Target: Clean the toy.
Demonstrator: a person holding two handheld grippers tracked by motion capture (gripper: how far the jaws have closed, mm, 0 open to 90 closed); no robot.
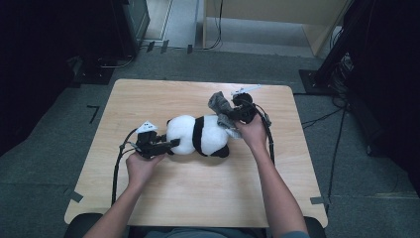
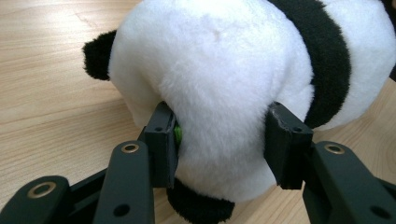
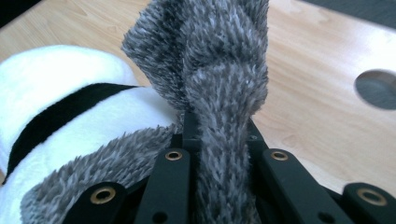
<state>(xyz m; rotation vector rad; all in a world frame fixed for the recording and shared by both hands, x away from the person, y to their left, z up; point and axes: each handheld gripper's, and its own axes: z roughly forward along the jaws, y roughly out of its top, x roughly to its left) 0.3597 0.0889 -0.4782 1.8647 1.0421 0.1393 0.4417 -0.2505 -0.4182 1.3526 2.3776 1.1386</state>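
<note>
Wooden table (image 1: 198,198) carries a plush panda (image 1: 197,135) lying on its side near the middle, white body with a black band around it and black limbs. In the high view the left gripper (image 1: 172,144) comes in level from the panda's left end, held in the person's left hand (image 1: 141,166), its cable looping off toward the table's near left edge. In the left gripper view its jaws stand partly apart and press into the white plush from both sides, pads sunk into the fur, so it is clamped on the panda's rounded white end; a black ear or paw shows at the upper left of that view and a black limb just below the jaws. The right gripper (image 1: 229,118) sits at the panda's far right end, held by the right hand (image 1: 252,133), and grips a grey fuzzy cloth (image 1: 220,106). In the right gripper view the jaws are drawn close together with a bunched fold of the cloth (image 3: 224,93) pinched between them, the rest standing up above the jaws and trailing down to the left against the panda's body (image 3: 70,102). Cloth touches the panda there. A round hole in the tabletop (image 3: 376,88) shows right of the cloth.
</note>
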